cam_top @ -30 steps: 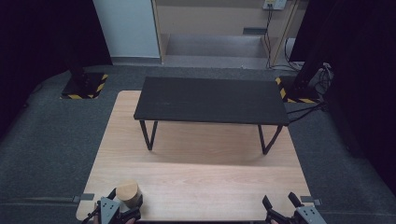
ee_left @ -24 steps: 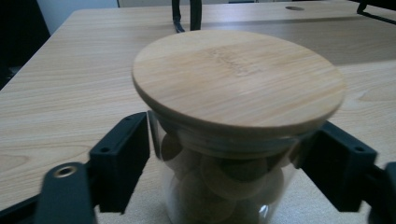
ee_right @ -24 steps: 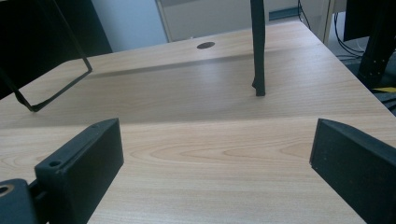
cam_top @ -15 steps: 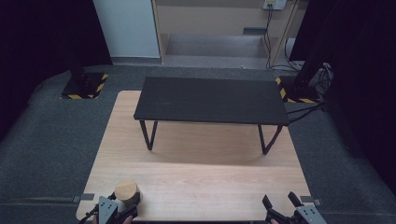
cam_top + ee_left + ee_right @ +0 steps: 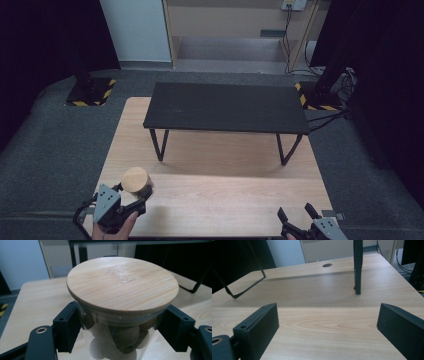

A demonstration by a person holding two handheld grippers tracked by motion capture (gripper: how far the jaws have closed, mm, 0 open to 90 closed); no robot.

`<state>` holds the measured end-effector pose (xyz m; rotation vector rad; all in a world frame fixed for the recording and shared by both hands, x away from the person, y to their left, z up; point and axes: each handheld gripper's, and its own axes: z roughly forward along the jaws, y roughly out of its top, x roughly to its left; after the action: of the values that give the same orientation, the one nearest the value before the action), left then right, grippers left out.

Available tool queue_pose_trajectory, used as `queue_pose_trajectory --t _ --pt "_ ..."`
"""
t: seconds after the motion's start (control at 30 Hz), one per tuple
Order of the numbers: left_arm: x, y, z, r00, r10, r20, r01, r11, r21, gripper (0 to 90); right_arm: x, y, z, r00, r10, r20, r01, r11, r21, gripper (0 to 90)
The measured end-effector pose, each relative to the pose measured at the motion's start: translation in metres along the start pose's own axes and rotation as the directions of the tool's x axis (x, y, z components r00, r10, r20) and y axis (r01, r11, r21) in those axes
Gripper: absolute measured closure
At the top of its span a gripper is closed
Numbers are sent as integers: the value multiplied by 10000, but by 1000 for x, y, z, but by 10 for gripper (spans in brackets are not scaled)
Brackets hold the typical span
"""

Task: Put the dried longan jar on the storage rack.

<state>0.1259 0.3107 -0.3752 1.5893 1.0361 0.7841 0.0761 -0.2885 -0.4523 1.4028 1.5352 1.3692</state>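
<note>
One room holds everything: dark curtains close in at the left and right, a pale wall panel and a light recessed wall stand at the far end, and grey carpet point(image 5: 55, 150) covers the floor. Two black-and-yellow striped stand bases rest on that carpet, one far left and one far right, the right one with cables trailing from it. One light wooden table point(image 5: 215, 200) runs from the near edge toward the far wall, its grain clean and bare in the middle. One low black bench point(image 5: 225, 107) stands on the far half of the table on thin black legs, two of them showing at its near side.

Two grippers sit at the near edge. The left gripper point(image 5: 131, 196) is at the near left, with a hand beneath it, and its jaws are pinching one glass jar point(image 5: 117, 340) just below its round wooden lid point(image 5: 122, 283). Brown cork-like balls crowd the inside of the jar; I cannot count them. The jar is held at the near left of the table, upright or nearly so. The right gripper point(image 5: 327, 327) is at the near right, low over bare wood, jaws spread wide with nothing between them.

Compared with a second ago, the jar and left gripper appear farther up from the near edge in the high view, and the jaws have closed onto the jar. The right gripper sits in the same spot.
</note>
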Motion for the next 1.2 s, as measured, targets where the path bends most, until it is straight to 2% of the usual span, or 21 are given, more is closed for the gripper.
queue_pose_trajectory --t 0.17,0.33,0.53,0.7,0.77,0.83,0.9,0.93,1.0,1.03,1.1,1.2 --pt "7 27 7 9996 160 253 -152 9995 -292 243 1 0 1 10000 -14 -83 14 10000 5 41" --pt "9 54 15 9985 520 155 -513 9976 -460 243 0 -1 0 10000 -4 -64 4 10000 -5 43" --pt "12 81 25 9972 724 189 -708 9948 -738 242 -1 0 -2 10000 13 -29 -13 10000 -14 45" --pt "16 101 39 9959 820 380 -785 9931 -871 243 -2 2 -4 10000 -2 -1 2 10000 -76 46" --pt "17 113 51 9952 883 415 -845 9927 -862 243 -2 3 -5 10000 3 -2 -3 10000 -90 47" --pt "18 116 56 9948 925 425 -887 9925 -845 243 -2 4 -5 10000 -11 -19 11 10000 -81 48" --pt "20 124 68 9953 873 430 -837 9932 -812 243 -2 4 -5 10000 -21 -17 21 10000 -64 49" --pt "20 124 68 9953 873 430 -837 9932 -812 243 -2 4 -5 10000 -21 -17 21 10000 -64 49" --pt "20 129 78 9948 970 302 -946 9928 -741 243 -2 5 -5 10000 -21 -11 21 10000 -60 49" --pt "23 131 87 9953 921 296 -897 9932 -746 243 -2 5 -6 10000 3 20 -2 10000 -86 49" --pt "23 133 91 9952 948 237 -930 9931 -712 243 -2 5 -6 10000 5 35 -5 10000 -97 49" --pt "26 138 108 9956 931 138 -920 9936 -661 243 -3 6 -8 9999 37 103 -35 9999 -129 49"
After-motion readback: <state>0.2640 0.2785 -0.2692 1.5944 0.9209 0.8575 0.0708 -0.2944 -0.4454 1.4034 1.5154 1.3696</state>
